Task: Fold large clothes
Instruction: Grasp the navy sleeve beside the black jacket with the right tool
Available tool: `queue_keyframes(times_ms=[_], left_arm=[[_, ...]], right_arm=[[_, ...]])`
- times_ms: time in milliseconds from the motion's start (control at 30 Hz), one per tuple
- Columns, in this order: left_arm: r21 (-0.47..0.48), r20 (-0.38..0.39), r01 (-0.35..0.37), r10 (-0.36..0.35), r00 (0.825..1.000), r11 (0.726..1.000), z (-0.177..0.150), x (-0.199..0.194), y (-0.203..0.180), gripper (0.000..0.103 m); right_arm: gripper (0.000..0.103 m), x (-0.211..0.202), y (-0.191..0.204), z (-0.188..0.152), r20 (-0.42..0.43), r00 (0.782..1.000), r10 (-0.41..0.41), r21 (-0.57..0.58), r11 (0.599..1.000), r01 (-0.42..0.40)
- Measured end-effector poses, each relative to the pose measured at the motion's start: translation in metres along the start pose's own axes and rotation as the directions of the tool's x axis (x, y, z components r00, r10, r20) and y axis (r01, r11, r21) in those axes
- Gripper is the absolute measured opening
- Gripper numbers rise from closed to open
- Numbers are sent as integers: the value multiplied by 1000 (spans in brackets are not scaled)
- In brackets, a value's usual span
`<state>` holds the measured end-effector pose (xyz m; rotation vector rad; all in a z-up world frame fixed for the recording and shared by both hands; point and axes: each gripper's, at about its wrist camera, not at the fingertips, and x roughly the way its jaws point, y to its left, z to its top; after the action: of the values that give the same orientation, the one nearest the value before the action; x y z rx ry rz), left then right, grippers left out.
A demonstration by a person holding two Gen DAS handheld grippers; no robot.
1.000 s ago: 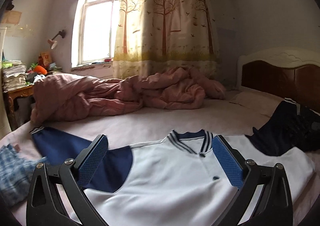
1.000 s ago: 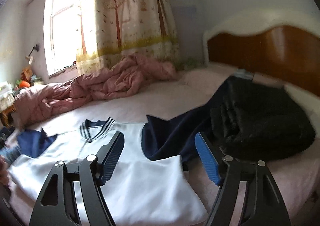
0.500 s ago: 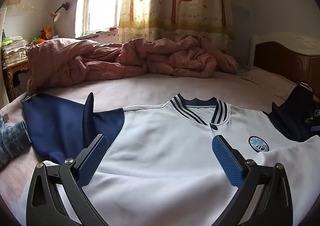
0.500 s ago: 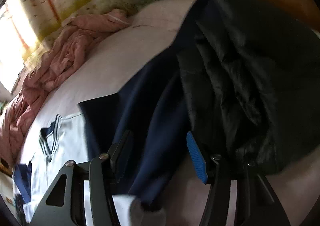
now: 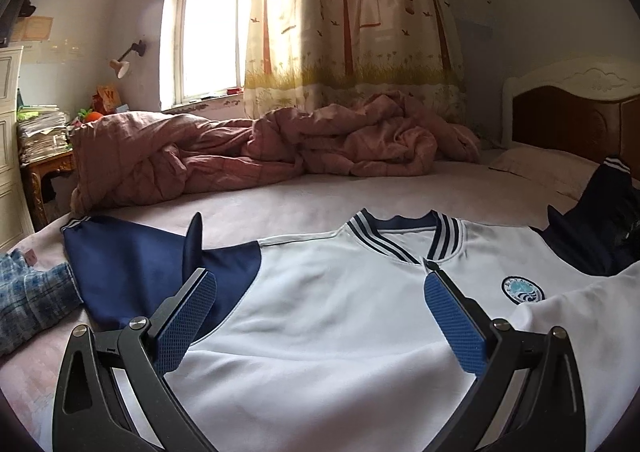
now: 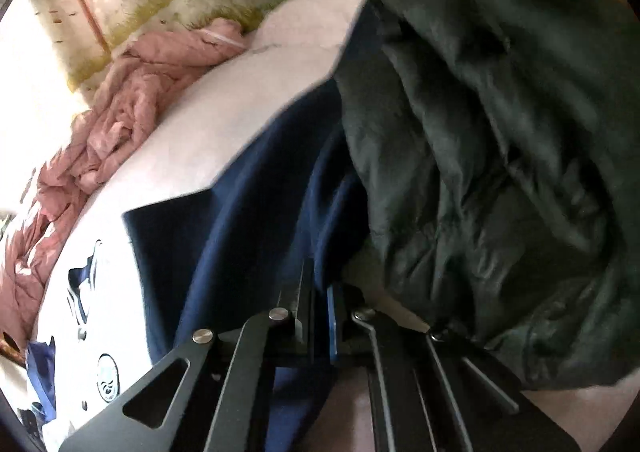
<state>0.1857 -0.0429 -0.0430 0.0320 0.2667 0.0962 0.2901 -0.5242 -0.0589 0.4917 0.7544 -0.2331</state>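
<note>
Jacket flat on bed, front up. Right gripper pinches navy sleeve beside black coat, likely to fold inward. Left gripper wide, empty, over chest.

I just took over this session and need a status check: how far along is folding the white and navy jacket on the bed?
Barely started. Done: the jacket lies spread flat, front up, on the bed. In hand: the right gripper is shut on the navy sleeve beside the dark coat; the left gripper hovers open over the chest. Left: both sleeves and the body are unfolded.
</note>
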Motion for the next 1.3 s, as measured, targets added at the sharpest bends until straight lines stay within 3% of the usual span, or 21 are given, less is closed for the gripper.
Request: queue_keyframes(times_ms=[133, 233, 267, 300, 333, 400, 467, 533, 633, 667, 700, 733, 867, 900, 967, 1033, 1133, 1300], left_arm=[[-8, 10, -16, 16, 1000, 1000, 0, -2, 3, 103], [-9, 16, -18, 19, 1000, 1000, 0, -3, 3, 103], [-7, 16, -18, 19, 1000, 1000, 0, -3, 3, 103], [-4, 16, -19, 19, 1000, 1000, 0, -3, 2, 103], [-2, 15, -19, 19, 1000, 1000, 0, -2, 1, 103], [-2, 14, -18, 19, 1000, 1000, 0, -2, 1, 103], [-4, 12, -17, 17, 1000, 1000, 0, -2, 1, 103], [-6, 9, -15, 15, 1000, 1000, 0, -2, 1, 103], [-7, 3, -14, 14, 1000, 1000, 0, -1, 1, 103], [-7, 1, -13, 13, 1000, 1000, -1, 0, 1, 103], [-6, 0, -13, 13, 1000, 1000, -1, 0, 1, 103], [-7, 0, -13, 13, 1000, 1000, -1, 0, 0, 103], [-5, 0, -14, 14, 1000, 1000, -1, 0, 0, 103], [-5, 0, -14, 14, 1000, 1000, -1, 0, 0, 103], [-7, -5, -11, 11, 1000, 1000, -2, 1, 1, 103], [-18, -16, -9, 9, 1000, 1000, -2, 3, 4, 103], [-35, -39, -6, 4, 999, 999, -3, 8, 7, 103], [-48, -49, -3, 1, 999, 999, -4, 9, 10, 103]], right_arm=[[5, -40, 36, -4, 102, 987, 125, -178, 978, -106], [5, -58, 69, -22, 0, 958, 287, -317, 909, -272], [5, -58, 84, -34, -80, 944, 319, -376, 868, -325], [5, -56, 98, -49, -152, 935, 321, -429, 830, -356], [5, -55, 104, -59, -179, 936, 302, -456, 818, -351], [6, -51, 115, -77, -179, 953, 243, -510, 806, -301], [8, -55, 113, -81, -131, 967, 220, -515, 818, -256], [13, -61, 107, -73, -101, 964, 247, -469, 842, -265], [38, -75, 81, -55, -39, 957, 288, -357, 890, -283], [54, -78, 73, -47, -7, 959, 282, -326, 906, -269], [60, -80, 67, -42, 25, 962, 272, -305, 918, -252], [60, -84, 56, -35, 65, 965, 252, -269, 936, -227], [60, -85, 18, -13, 102, 961, 257, -94, 964, -248], [60, -82, 9, -8, 111, 968, 226, -48, 974, -222], [60, -71, 5, -2, 98, 990, 104, -49, 994, -99], [60, -56, 4, 1, 86, 996, 5, -82, 997, 2], [60, -30, 6, 5, 4, 1000, 20, -77, 997, -19], [60, 15, 17, 4, -63, 997, -35, -32, 999, 33]])
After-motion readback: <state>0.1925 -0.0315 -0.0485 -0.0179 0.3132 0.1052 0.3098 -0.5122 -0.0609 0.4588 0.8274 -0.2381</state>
